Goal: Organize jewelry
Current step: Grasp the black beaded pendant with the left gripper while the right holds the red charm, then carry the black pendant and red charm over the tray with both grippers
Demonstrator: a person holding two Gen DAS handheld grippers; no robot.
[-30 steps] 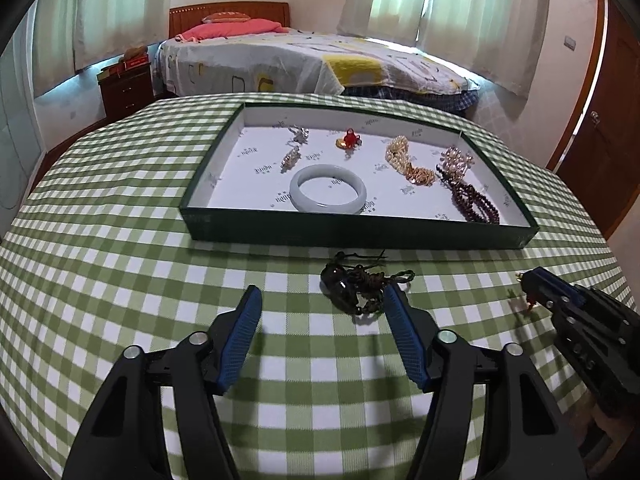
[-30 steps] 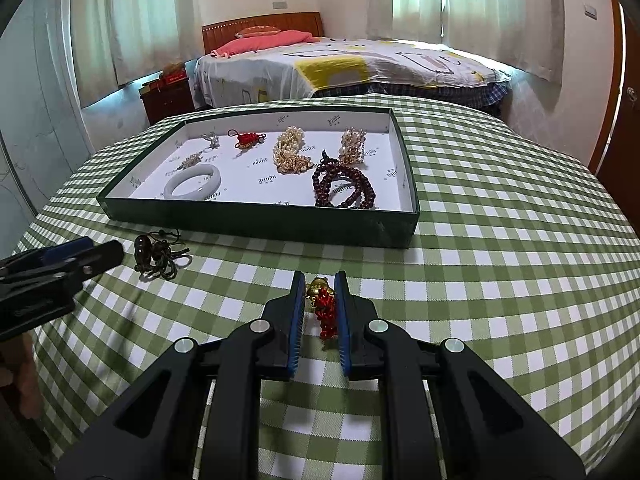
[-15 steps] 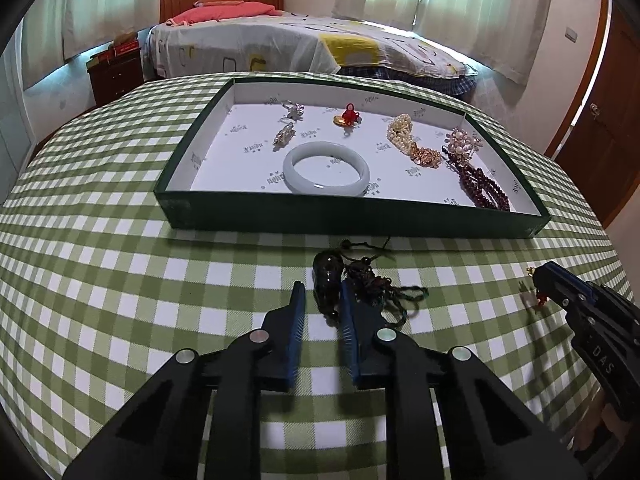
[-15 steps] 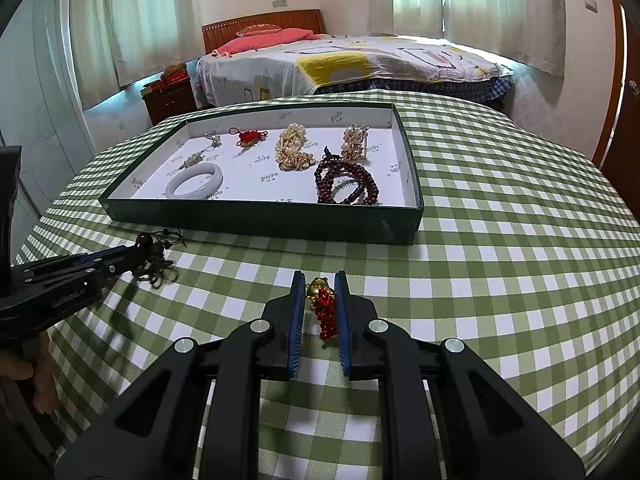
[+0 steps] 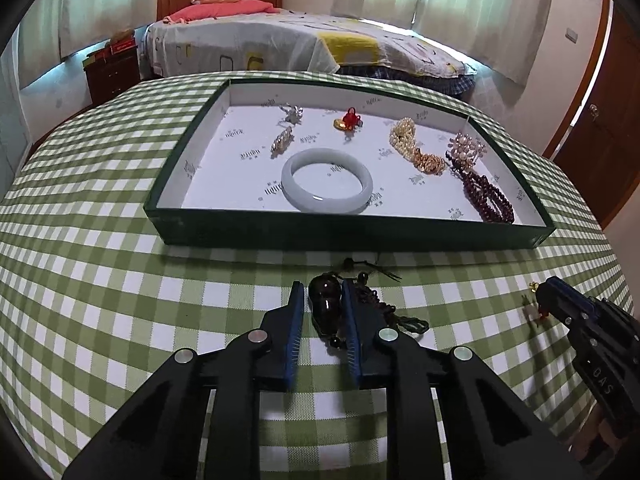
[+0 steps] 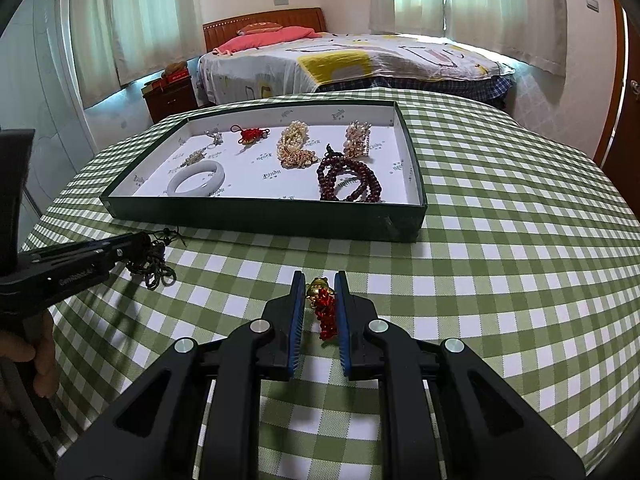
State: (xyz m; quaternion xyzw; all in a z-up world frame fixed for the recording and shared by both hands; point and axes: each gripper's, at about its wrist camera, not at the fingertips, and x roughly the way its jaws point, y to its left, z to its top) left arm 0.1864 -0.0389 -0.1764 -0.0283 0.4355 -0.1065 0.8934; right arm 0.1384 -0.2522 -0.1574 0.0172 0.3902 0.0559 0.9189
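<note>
The left gripper (image 5: 323, 292) is clamping a dark gourd pendant (image 5: 326, 304); the right gripper (image 6: 318, 286) is pinching a red-gold charm (image 6: 322, 300). At twelve o'clock, the green tray (image 5: 352, 236) is holding a jade bangle (image 5: 327, 186) and beads (image 5: 488, 198).

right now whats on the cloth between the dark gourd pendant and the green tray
Only bare checked tablecloth, plus the pendant's own cord ends. The left wrist view shows it: the dark gourd pendant sits in the left gripper, just short of the green tray's near wall.

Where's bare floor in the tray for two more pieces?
Tray: bare along the left wall, left of the brooches and white bangle; also the front strip between bangle and dark-red beads. Right end is crowded: pearl strand, pearl cluster and beads bunch together.
</note>
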